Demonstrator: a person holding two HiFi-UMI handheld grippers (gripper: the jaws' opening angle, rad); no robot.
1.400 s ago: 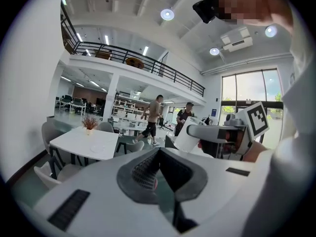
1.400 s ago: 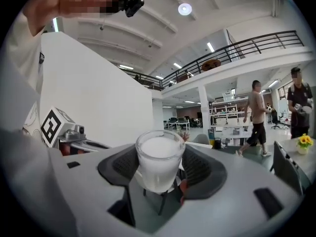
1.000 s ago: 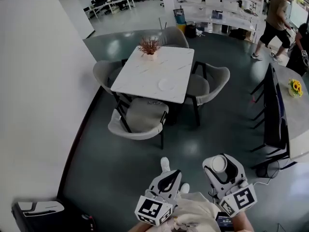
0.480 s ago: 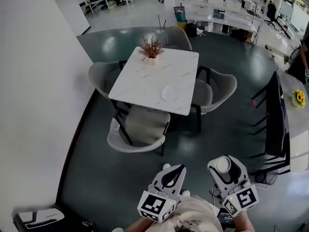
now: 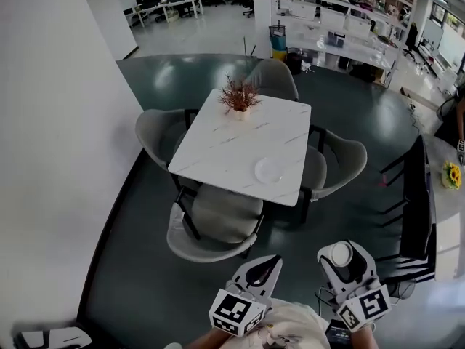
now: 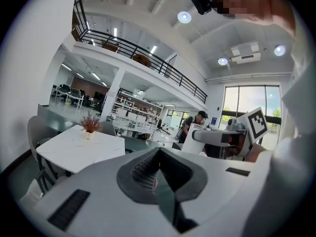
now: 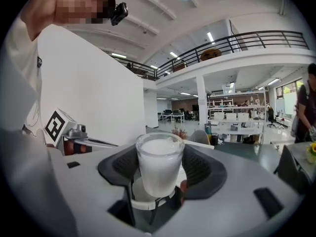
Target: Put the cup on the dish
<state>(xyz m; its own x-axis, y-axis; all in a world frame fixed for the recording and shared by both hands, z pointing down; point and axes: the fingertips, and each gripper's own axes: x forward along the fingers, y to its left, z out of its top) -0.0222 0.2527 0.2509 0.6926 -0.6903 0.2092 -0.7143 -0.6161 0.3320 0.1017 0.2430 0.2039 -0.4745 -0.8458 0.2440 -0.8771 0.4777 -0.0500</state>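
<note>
my right gripper [image 5: 341, 250] was clamped on the frosted white cup [image 7: 159, 164], which stood upright between its jaws. my left gripper [image 5: 272, 262], just beside it, had its jaws pressed together on nothing. the dish [image 5: 269, 170] lay well ahead of both grippers, on the white table [image 5: 218, 144].

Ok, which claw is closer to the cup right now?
Right. The right claw is shut on the cup, upright between its jaws; the left claw is shut and empty, apart from it on its left.
</note>
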